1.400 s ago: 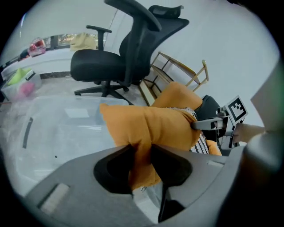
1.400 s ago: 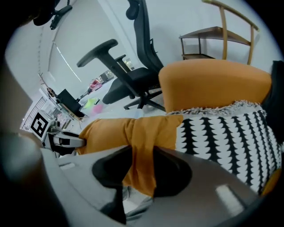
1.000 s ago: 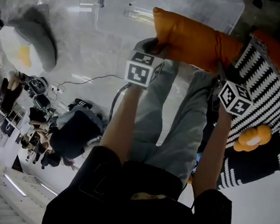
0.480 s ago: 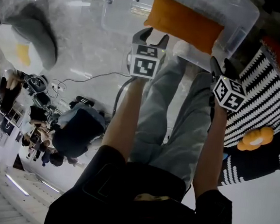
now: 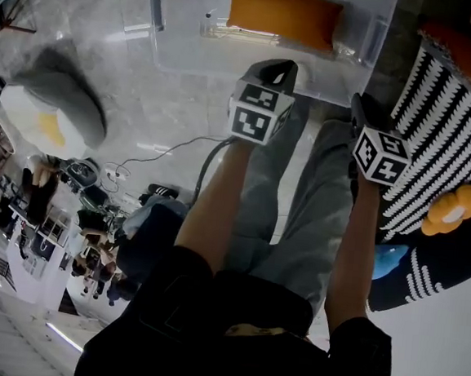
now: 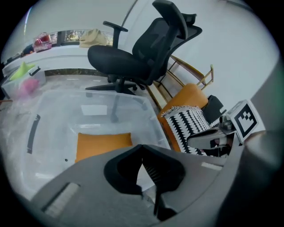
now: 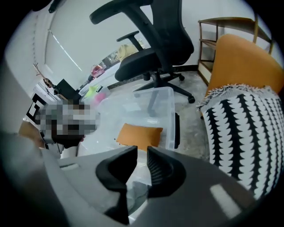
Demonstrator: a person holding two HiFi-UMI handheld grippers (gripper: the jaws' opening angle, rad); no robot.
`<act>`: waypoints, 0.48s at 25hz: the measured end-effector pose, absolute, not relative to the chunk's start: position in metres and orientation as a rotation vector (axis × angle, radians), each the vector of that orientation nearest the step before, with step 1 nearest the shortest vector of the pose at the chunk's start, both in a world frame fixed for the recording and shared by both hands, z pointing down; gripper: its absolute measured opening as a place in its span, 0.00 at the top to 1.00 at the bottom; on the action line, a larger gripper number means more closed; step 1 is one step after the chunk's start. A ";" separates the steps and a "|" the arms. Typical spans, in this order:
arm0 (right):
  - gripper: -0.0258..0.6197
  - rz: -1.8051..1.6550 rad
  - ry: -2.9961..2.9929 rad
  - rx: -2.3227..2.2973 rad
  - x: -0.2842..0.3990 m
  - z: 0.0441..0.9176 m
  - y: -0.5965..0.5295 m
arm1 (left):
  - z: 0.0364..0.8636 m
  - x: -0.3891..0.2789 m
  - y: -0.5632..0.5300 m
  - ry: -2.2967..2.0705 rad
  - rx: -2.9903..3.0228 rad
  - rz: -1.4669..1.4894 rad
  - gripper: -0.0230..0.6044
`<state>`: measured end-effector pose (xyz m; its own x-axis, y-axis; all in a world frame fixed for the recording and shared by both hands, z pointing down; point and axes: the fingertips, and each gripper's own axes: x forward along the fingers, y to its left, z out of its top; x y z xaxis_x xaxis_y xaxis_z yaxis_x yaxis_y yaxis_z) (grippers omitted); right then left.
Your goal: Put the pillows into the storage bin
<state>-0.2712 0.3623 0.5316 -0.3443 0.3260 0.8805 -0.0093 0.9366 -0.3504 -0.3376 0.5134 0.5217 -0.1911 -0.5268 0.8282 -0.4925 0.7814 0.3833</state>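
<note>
An orange pillow [image 5: 283, 14] [image 6: 104, 144] [image 7: 138, 134] lies flat inside the clear storage bin [image 5: 184, 31] [image 6: 57, 115] [image 7: 171, 111]. My left gripper [image 5: 283, 67] [image 6: 142, 148] hangs above the bin's near edge, shut with nothing in it. To its right, my right gripper [image 5: 361, 108] [image 7: 143, 153] has just been closing; a narrow gap still shows and nothing is between the jaws. A black-and-white patterned pillow [image 5: 454, 120] [image 6: 188, 122] [image 7: 248, 133] rests on an orange seat at the right.
A grey and white plush pillow [image 5: 50, 109] lies on the floor at the left. An orange flower cushion [image 5: 455, 210] sits on dark fabric at the right. A black office chair [image 6: 146, 48] [image 7: 151, 48] stands behind the bin. The person's legs are below the grippers.
A second ago both grippers held the orange pillow over the bin. They let it go, it now lies in the bin, and both grippers have drawn back with their jaws closing.
</note>
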 end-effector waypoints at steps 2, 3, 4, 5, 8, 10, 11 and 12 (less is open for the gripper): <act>0.88 0.367 -1.916 -0.192 -0.262 0.528 0.351 | 0.516 -0.335 0.496 -1.813 0.837 -0.060 0.95; 0.89 0.377 -1.924 -0.171 -0.257 0.526 0.345 | 0.514 -0.334 0.487 -1.805 0.857 -0.078 0.95; 0.90 0.385 -1.932 -0.147 -0.251 0.525 0.339 | 0.512 -0.333 0.479 -1.798 0.873 -0.098 0.95; 0.93 0.393 -1.941 -0.124 -0.247 0.523 0.332 | 0.511 -0.333 0.470 -1.791 0.886 -0.114 0.95; 0.95 0.416 -1.973 -0.084 -0.234 0.518 0.309 | 0.508 -0.325 0.441 -1.775 0.925 -0.112 0.95; 0.96 0.421 -2.003 -0.072 -0.227 0.514 0.295 | 0.506 -0.319 0.421 -1.772 0.953 -0.117 0.95; 0.96 0.417 -2.020 -0.067 -0.225 0.512 0.290 | 0.506 -0.318 0.413 -1.774 0.958 -0.134 0.95; 0.96 0.412 -2.036 -0.062 -0.223 0.511 0.286 | 0.507 -0.319 0.408 -1.773 0.956 -0.156 0.95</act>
